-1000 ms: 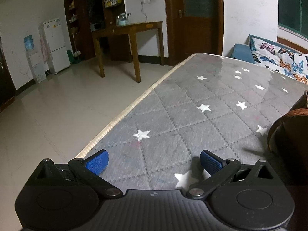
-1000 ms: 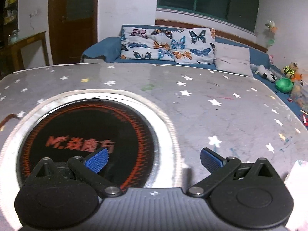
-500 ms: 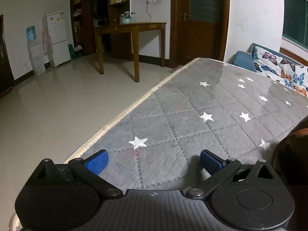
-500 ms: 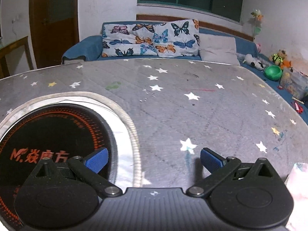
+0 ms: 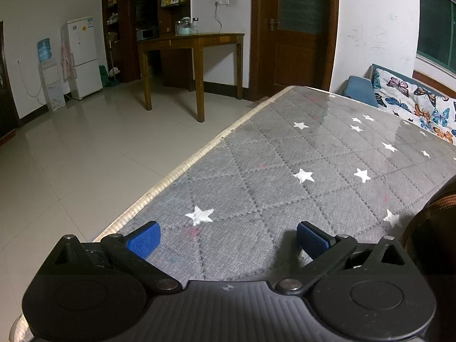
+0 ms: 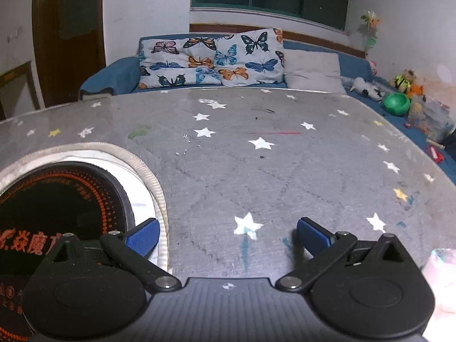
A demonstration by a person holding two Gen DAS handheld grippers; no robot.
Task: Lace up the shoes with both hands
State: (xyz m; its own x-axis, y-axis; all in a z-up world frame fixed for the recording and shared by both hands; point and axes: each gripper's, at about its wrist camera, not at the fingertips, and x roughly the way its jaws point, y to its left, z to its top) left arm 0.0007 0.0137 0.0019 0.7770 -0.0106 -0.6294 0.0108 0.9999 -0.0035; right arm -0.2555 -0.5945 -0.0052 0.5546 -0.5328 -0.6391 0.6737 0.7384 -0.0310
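No whole shoe or lace shows in either view. A dark brown thing with a tan strap pokes in at the right edge of the left wrist view; I cannot tell what it is. My left gripper hovers open over the grey star-patterned mat, with nothing between its blue pads. My right gripper is open too and holds nothing, above the same mat; its left finger sits over the rim of a round cut-out.
A black disc with orange lettering fills the round cut-out at left. A pale pink object lies at the bottom right. Butterfly pillows and toys lie beyond the mat. The mat's left edge drops to a tiled floor with a wooden table.
Both views have swung: the left wrist view shows more floor and the mat edge, while the right wrist view has shifted right, sliding the black disc toward the left edge. Both grippers stayed open.
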